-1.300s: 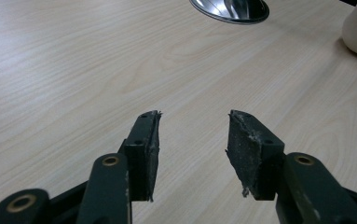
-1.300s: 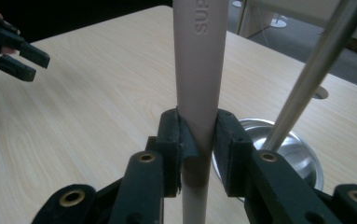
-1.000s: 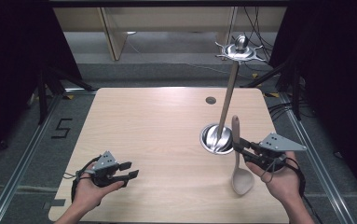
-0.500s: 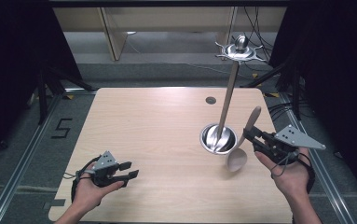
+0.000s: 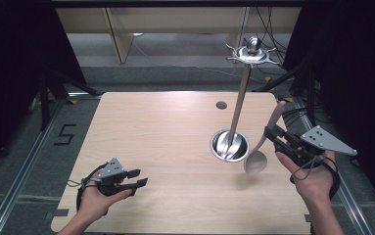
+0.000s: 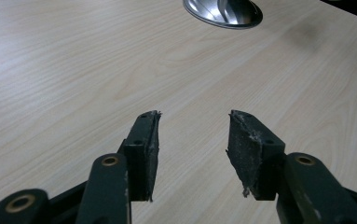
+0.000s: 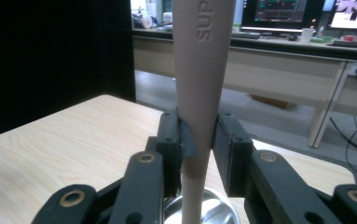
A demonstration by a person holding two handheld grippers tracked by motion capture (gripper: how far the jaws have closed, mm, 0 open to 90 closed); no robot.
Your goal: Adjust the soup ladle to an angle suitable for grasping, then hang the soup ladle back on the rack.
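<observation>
At lower right, the right gripper (image 5: 273, 133) clamps the beige spoon (image 5: 262, 148) beside the steel stand (image 5: 230, 145); at lower left, the left gripper (image 5: 137, 177) gapes empty.

A pale wooden tabletop (image 5: 165, 142) stands on grey floor (image 5: 23, 161) marked with a black "5" (image 5: 64, 134). Dark curtains (image 5: 9, 73) flank it; beige desks (image 7: 278, 60) with lit monitors (image 7: 283, 11) stand beyond.
</observation>
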